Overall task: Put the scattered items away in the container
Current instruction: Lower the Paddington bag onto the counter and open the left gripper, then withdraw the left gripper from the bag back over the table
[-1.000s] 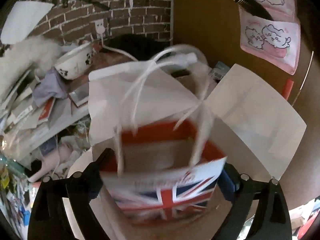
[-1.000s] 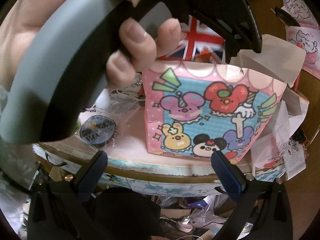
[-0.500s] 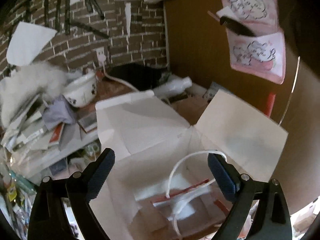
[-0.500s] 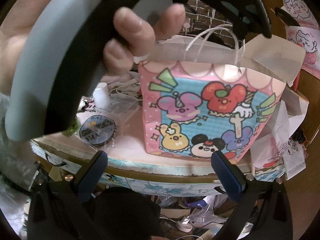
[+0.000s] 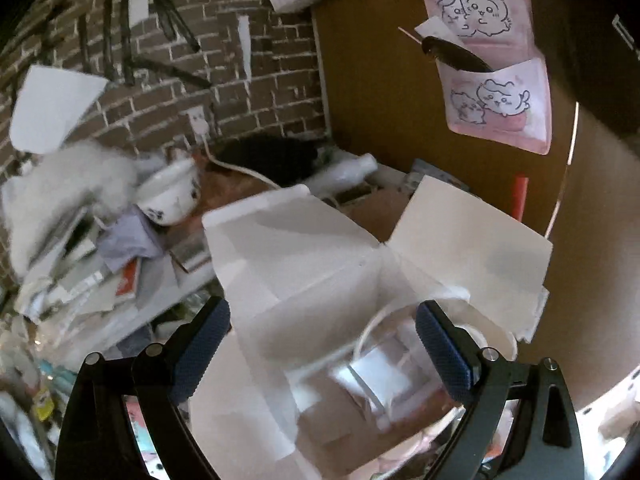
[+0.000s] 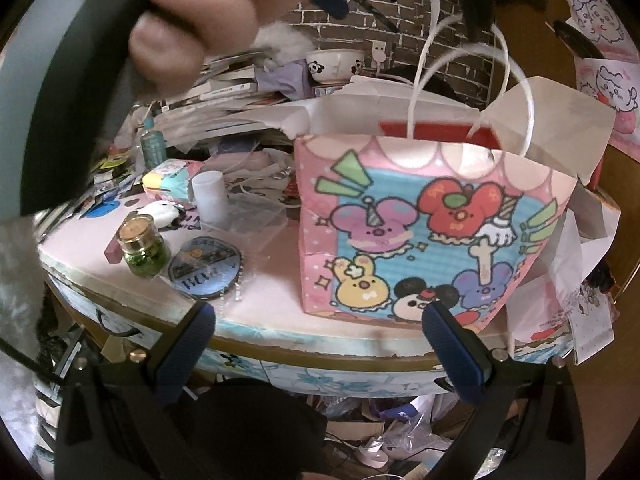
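A pink cartoon-printed box point(image 6: 432, 232) is standing upright on the table point(image 6: 272, 284), flaps open skyward, a small paper bag point(image 5: 380, 364) sitting inside with white cord handles point(image 6: 516, 80) sticking up. Both the left gripper point(image 5: 320, 344) and right gripper point(image 6: 320, 350) are hanging wide and empty. Remaining are a light plastic cylinder point(image 6: 209, 196), likely best pinched across its upright sides, and a probably fragile, slippery glass jar point(image 6: 141, 246), best gripped under its cap
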